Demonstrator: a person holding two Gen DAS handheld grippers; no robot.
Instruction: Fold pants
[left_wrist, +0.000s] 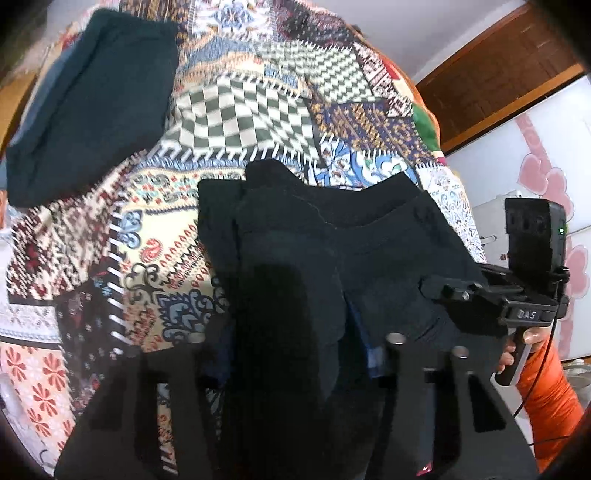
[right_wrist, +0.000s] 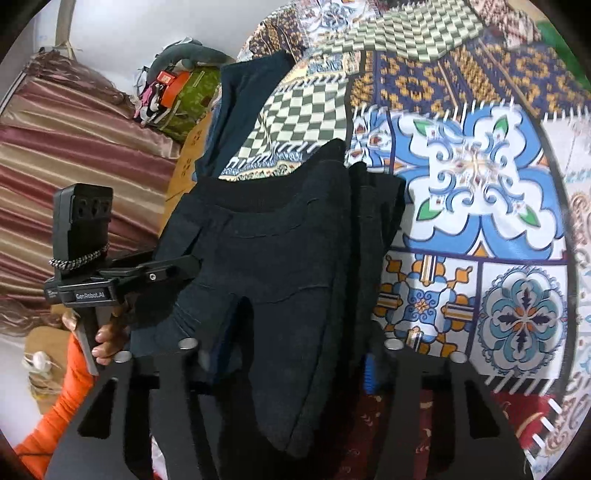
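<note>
The black pants (left_wrist: 332, 236) hang folded between my two grippers, lifted above the patterned bed cover (left_wrist: 236, 110). My left gripper (left_wrist: 295, 369) is shut on one end of the pants; in the right wrist view it (right_wrist: 177, 269) grips the pants' left edge. My right gripper (right_wrist: 291, 369) is shut on the other end of the pants (right_wrist: 280, 236); in the left wrist view it (left_wrist: 439, 288) pinches the pants' right edge. The cloth hides the fingertips of each gripper in its own view.
A folded dark green garment (left_wrist: 92, 107) lies on the cover at the far left, also visible in the right wrist view (right_wrist: 243, 103). Striped curtain (right_wrist: 55, 147), a bag with clutter (right_wrist: 184, 92), a wooden door (left_wrist: 498, 81) and a white cabinet (left_wrist: 535, 155) surround the bed.
</note>
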